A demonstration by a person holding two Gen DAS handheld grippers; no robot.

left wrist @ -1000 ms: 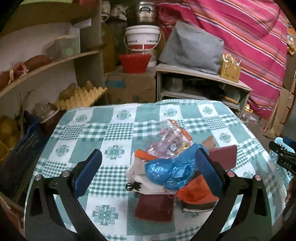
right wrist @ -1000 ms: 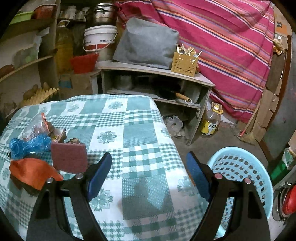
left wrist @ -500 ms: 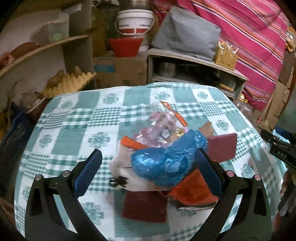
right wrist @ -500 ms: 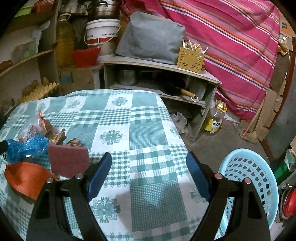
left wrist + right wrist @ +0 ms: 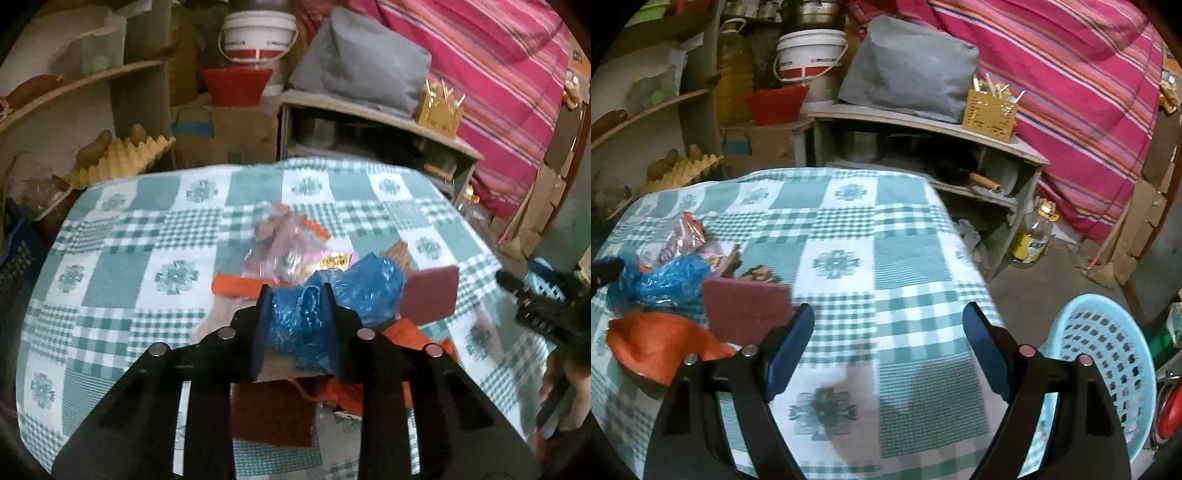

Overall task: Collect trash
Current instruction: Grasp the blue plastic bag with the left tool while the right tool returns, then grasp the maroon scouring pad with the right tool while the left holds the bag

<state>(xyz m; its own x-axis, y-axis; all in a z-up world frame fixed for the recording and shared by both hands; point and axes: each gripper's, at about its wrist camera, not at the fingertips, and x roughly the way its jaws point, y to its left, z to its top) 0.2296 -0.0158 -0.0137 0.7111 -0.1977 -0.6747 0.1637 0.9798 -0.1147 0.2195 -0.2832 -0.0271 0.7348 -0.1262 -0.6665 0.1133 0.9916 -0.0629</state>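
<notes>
A pile of trash lies on the green checked tablecloth (image 5: 122, 266). My left gripper (image 5: 297, 295) is shut on a crumpled blue plastic bag (image 5: 332, 299) at the top of the pile. Around it lie a clear pink wrapper (image 5: 284, 251), orange pieces (image 5: 236, 286) and maroon scouring pads (image 5: 428, 291). In the right wrist view the blue bag (image 5: 661, 282), a maroon pad (image 5: 746, 310) and an orange piece (image 5: 657, 343) show at the left. My right gripper (image 5: 888, 332) is open and empty over the table's right part.
A light blue perforated basket (image 5: 1104, 365) stands on the floor right of the table. Behind are a low wooden shelf (image 5: 923, 122), a white bucket (image 5: 809, 55), a red basin (image 5: 775, 103), egg trays (image 5: 122, 162) and a bottle (image 5: 1034, 236) on the floor.
My left gripper moved forward and down to the pile and closed on the blue bag. The right gripper stayed open and shifted only slightly.
</notes>
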